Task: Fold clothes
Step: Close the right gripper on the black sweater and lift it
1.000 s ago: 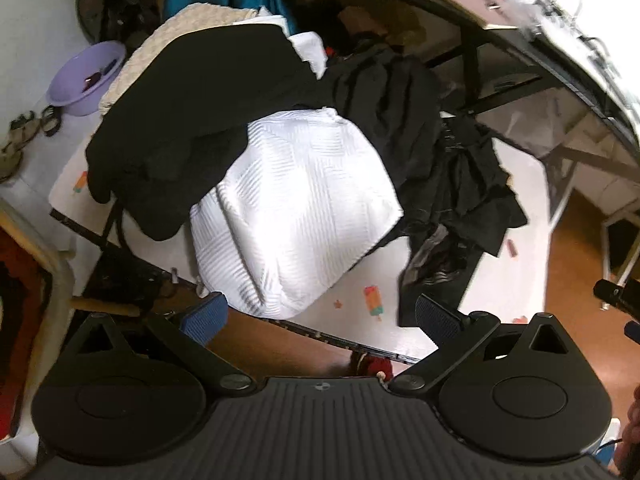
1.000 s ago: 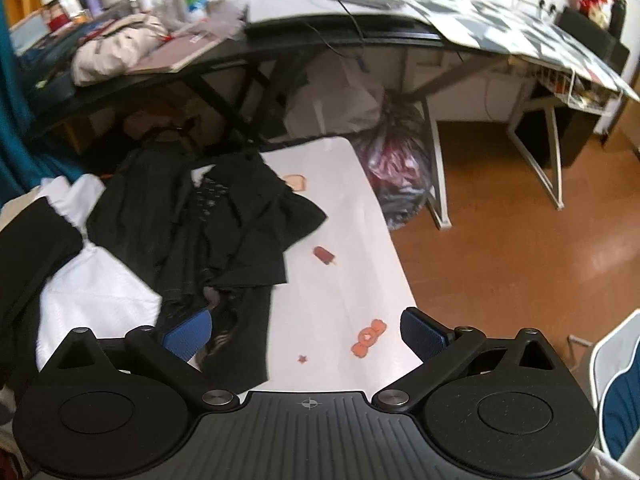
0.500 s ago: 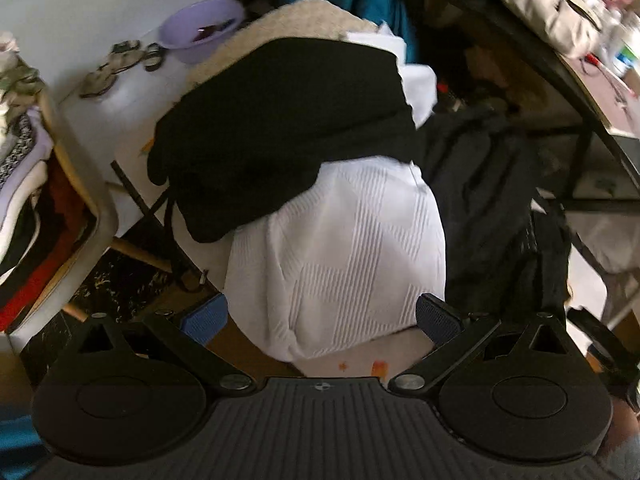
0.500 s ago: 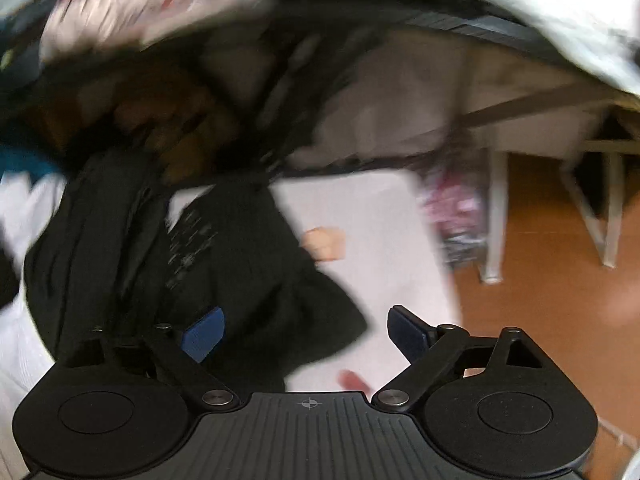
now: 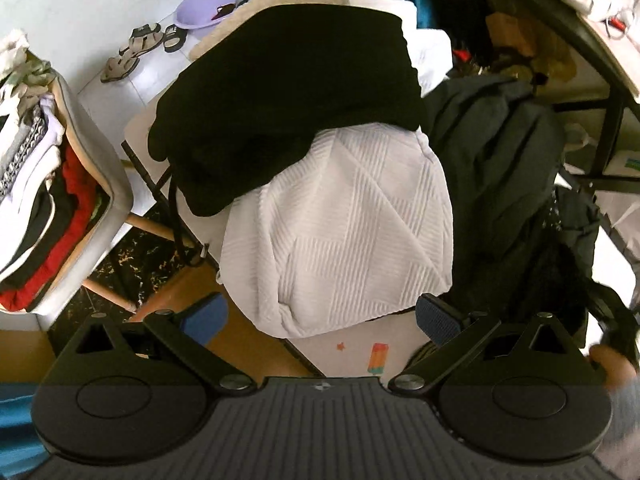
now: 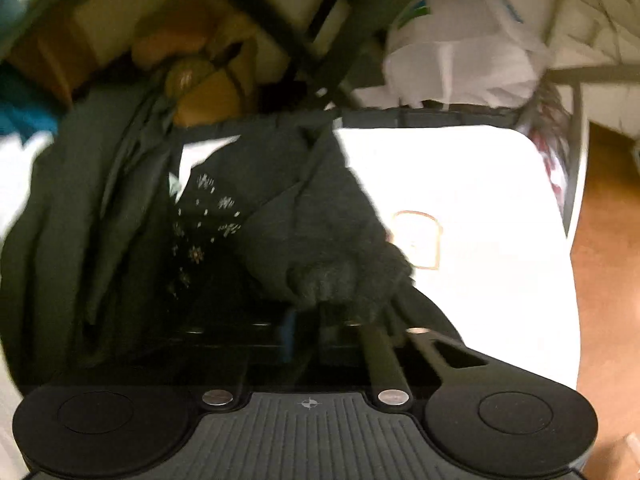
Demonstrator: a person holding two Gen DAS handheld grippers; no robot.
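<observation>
On our left, the left gripper [image 5: 320, 316] has swung over the white ribbed garment [image 5: 340, 232] beneath a black top [image 5: 288, 92], its jaws spread and empty; at right, the right gripper [image 6: 320, 312], spread a second ago, now pinches a bunched fold of the dark garment [image 6: 312, 240] on the white table [image 6: 480, 200], so we judge a fresh piece is being drawn out for folding
</observation>
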